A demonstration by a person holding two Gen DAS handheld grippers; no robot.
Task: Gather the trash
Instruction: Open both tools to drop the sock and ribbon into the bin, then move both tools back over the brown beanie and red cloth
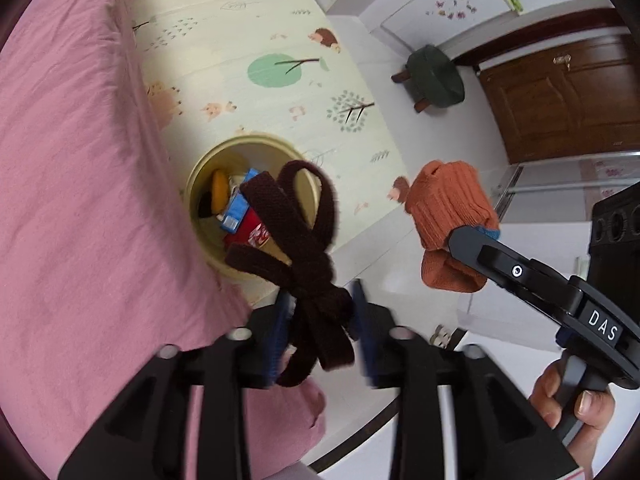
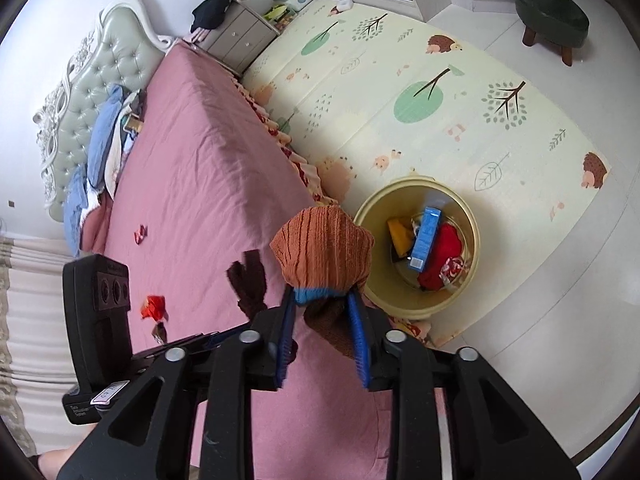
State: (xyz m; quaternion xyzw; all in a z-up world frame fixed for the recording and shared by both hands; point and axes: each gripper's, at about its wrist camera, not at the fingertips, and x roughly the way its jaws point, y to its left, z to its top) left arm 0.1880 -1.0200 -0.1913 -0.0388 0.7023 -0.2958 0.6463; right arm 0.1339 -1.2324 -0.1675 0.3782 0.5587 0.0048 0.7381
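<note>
A dark brown knotted strap [image 1: 316, 280] hangs loosely between the blue pads [image 1: 285, 336] of my left gripper [image 1: 324, 334], whose jaws stand apart, just above a round yellow bin [image 1: 200, 176]. The bin [image 2: 474, 220] stands on the floor against the bed and holds a blue carton [image 2: 426, 236], red wrappers and a yellow piece. My right gripper [image 2: 322, 332] is shut on an orange knitted sock [image 2: 320, 248] with a blue band, held left of the bin's rim. From the left wrist view, that sock [image 1: 448, 200] hangs to the right of the bin. Two red wrappers [image 2: 154, 306] lie on the bed.
A pink bed sheet [image 2: 200, 152] fills the left side, with a heap of clothes [image 2: 104, 140] by the headboard. A patterned play mat [image 2: 400, 100] covers the floor beyond the bin. A green stool [image 2: 552, 4] stands far right, a grey nightstand [image 2: 240, 36] behind the bed.
</note>
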